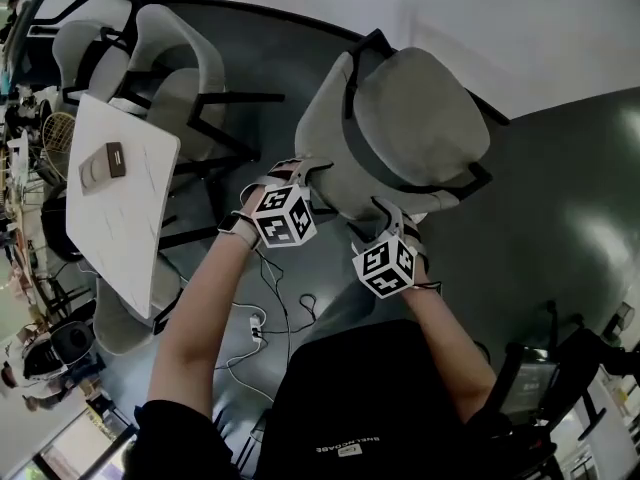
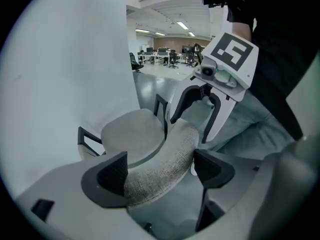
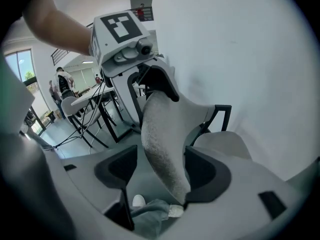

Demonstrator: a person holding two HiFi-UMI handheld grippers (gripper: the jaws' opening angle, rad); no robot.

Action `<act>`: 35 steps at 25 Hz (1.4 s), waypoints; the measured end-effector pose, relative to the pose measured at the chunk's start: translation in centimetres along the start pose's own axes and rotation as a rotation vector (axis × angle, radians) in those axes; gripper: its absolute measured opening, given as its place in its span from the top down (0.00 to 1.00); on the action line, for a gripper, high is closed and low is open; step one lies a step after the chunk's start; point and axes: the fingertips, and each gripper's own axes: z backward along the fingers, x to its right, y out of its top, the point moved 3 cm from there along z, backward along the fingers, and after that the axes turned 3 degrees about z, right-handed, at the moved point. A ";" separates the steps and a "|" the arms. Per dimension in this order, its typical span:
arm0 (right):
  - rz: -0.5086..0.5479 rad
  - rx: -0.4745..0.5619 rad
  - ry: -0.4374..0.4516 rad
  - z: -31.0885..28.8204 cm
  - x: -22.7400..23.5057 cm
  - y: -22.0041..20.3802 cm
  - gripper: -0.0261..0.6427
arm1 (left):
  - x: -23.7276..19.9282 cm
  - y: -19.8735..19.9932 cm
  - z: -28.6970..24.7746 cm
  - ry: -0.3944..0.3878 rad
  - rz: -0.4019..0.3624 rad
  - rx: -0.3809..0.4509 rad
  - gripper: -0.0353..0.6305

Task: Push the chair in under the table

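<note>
The white table point(image 1: 125, 208) stands at the left of the head view with other chairs point(image 1: 175, 58) already drawn up round it. The grey chair point(image 1: 420, 118) that belongs to the task sits well apart from it, out on the dark floor near a white wall, with its curved backrest point(image 1: 345, 193) turned toward the person. Both grippers are down over the top rim of that backrest. The left gripper point(image 1: 296, 171) has its jaws spread wide with the padded rim lying between them, brushing one pad point(image 2: 114, 175) and clear of the other. The right gripper point(image 1: 392, 216) also stands wide, astride the rim further along, with the fabric resting against one pad point(image 3: 202, 171) only. Neither has taken hold. The step in hand looks like seating the grip. It would go best if each gripper sank a little deeper so the rim fills the pads, and then closed squarely. The two holds should stay spaced apart so the chair can be swung round toward the table without twisting. Loose cables point(image 1: 268, 313) on the floor between chair and table could snag a leg, so a slow, steered push seems wise.
</note>
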 end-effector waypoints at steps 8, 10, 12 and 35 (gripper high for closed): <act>0.056 -0.023 0.025 -1.6 -0.4 -0.4 0.53 | 0.4 -1.7 -1.3 -0.039 -0.273 -0.222 0.35; 0.071 -0.024 0.029 -2.1 -0.4 -0.3 0.53 | 0.0 -1.9 -1.7 0.009 -0.297 -0.245 0.36; 0.087 -0.030 0.041 -2.8 -0.6 -0.3 0.53 | -0.4 -2.1 -2.0 0.053 -0.315 -0.281 0.46; 0.239 -0.099 0.241 -3.2 -5.7 -2.3 0.71 | 6.7 -4.8 -1.0 0.109 -0.064 -0.333 0.56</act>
